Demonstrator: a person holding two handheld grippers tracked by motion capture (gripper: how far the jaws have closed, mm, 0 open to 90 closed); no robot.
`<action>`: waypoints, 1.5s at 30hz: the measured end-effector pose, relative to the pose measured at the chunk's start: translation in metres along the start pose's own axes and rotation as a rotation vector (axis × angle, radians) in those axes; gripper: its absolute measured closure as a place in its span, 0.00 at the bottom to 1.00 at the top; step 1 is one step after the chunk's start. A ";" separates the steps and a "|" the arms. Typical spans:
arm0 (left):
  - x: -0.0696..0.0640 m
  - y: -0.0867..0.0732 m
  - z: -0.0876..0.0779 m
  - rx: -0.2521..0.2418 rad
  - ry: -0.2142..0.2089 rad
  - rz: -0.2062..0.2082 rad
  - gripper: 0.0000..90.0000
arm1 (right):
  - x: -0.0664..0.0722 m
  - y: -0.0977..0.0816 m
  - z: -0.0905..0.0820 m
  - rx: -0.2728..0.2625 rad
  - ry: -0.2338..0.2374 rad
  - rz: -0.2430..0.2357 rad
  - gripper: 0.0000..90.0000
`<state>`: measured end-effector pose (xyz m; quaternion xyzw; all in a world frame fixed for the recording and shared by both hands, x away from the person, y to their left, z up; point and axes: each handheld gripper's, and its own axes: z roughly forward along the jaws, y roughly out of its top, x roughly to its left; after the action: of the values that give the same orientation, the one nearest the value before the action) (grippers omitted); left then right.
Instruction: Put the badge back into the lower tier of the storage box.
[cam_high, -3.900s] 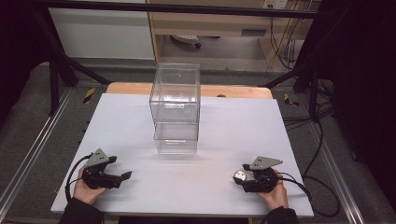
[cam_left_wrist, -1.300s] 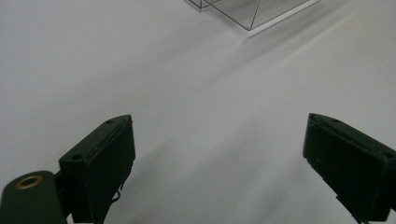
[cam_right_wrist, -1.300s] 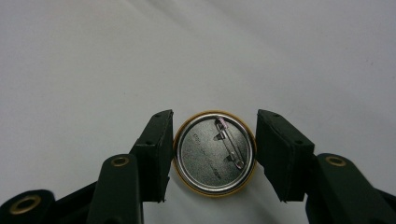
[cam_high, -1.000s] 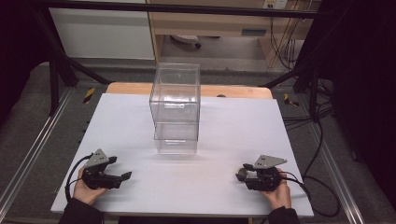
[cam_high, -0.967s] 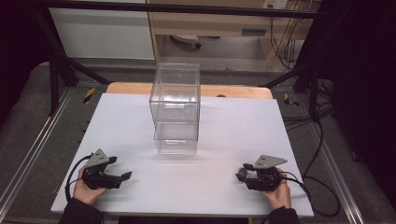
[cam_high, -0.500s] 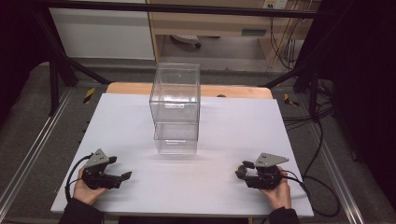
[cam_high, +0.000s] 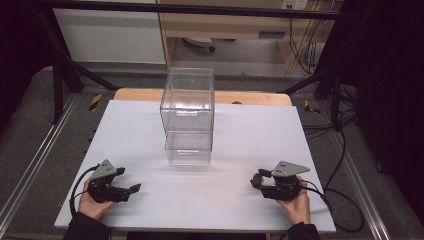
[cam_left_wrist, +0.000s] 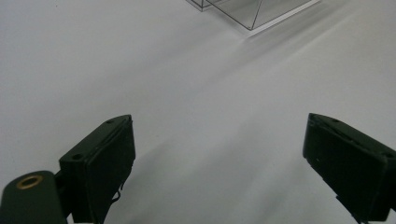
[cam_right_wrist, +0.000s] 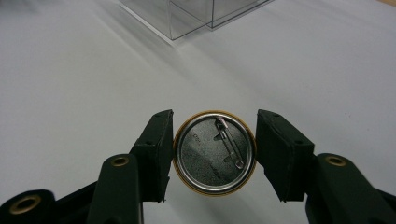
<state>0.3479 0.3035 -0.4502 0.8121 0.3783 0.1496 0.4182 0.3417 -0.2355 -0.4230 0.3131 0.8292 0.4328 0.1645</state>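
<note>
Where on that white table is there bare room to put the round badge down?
The white table is bare between the left hand-held gripper and the right hand-held gripper, which holds the pin badge, and either side of the clear box. Only the box's middle spot is taken.

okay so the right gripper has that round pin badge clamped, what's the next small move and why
Probably carry the pin badge forward toward the clear box. The right gripper has its jaws shut on the badge's rim, pin side facing the camera, and the box stands apart, farther up the white table. The left gripper is open with nothing between its jaws, so it can wait.
</note>
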 end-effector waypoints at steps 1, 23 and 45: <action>0.000 0.000 0.000 0.000 0.000 -0.001 0.10 | 0.000 0.001 0.000 -0.007 0.000 -0.001 0.53; 0.000 0.000 0.000 -0.002 0.002 -0.001 0.10 | 0.003 0.014 -0.003 -0.060 0.000 0.001 0.53; 0.001 0.000 0.000 -0.004 0.003 -0.002 0.10 | 0.006 0.034 -0.003 -0.121 -0.001 0.013 0.53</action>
<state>0.3483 0.3042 -0.4500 0.8108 0.3795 0.1511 0.4192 0.3484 -0.2189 -0.3929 0.3082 0.7993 0.4832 0.1808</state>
